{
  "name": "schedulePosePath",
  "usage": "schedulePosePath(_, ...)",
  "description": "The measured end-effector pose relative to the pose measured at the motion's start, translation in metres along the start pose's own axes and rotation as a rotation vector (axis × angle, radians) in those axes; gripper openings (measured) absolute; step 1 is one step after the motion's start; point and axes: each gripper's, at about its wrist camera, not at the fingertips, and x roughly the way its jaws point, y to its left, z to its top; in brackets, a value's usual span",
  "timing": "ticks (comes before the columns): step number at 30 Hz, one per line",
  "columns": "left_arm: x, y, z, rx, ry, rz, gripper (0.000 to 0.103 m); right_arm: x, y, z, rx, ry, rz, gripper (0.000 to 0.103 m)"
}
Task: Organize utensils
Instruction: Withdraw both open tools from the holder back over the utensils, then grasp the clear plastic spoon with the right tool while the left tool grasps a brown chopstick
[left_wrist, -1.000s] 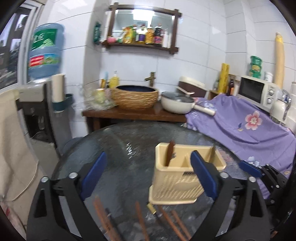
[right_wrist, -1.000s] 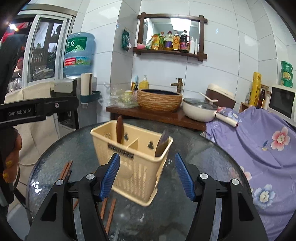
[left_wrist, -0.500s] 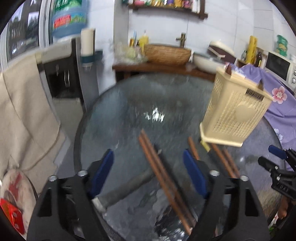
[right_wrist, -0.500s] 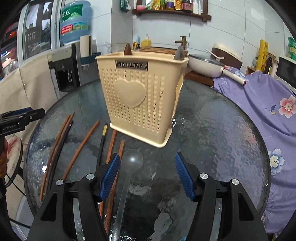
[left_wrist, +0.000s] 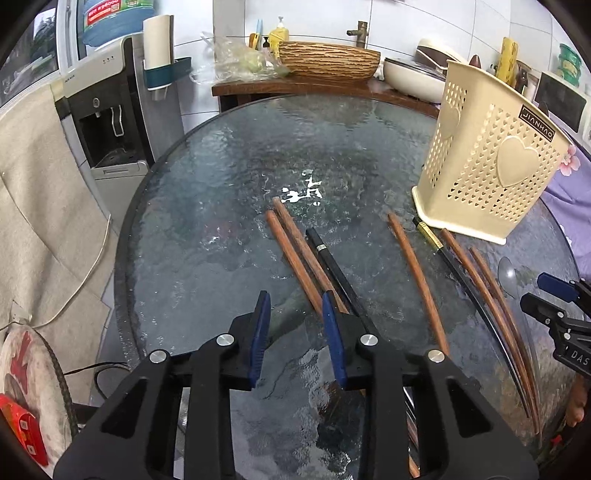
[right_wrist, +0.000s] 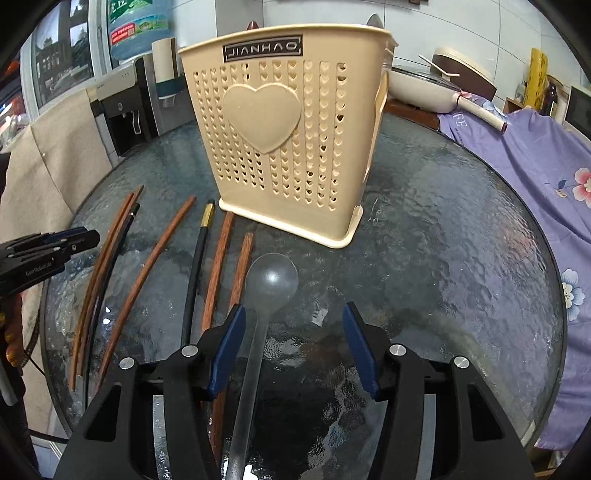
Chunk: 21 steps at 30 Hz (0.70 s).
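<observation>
On the glass table (left_wrist: 207, 229) | pickup step imo | left gripper (left_wrist: 296, 321) part-spread by brown chopsticks (left_wrist: 299, 254), holding nothing | right gripper (right_wrist: 291, 332) wide apart over clear spoon (right_wrist: 271, 280) | next prob: pinch, drop into caddy (right_wrist: 291, 122)

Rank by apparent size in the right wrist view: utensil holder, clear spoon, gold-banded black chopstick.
1. Utensil holder, largest by far.
2. Clear spoon, though it lies closest to the camera, which inflates it.
3. Gold-banded black chopstick, thinnest; its near end is hidden behind the right gripper.
</observation>
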Motion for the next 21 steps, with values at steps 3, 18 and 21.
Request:
schedulePosePath(3, 0.002, -0.002, 0.002, 0.008, 0.001, -0.001, 0.029, 0.002, 0.001, 0.0, -0.004, 0.015, -0.003, 0.05)
schedulePosePath(18, -0.006, -0.026, 0.009, 0.061, -0.032, -0.055, 0.028, 0.016, 0.009, 0.004, -0.021, 0.052, -0.003, 0.048)
schedulePosePath(21, -0.006, -0.041, 0.013, 0.091, -0.036, -0.07, 0.028, 0.016, 0.009, 0.005, -0.022, 0.052, -0.003, 0.047)
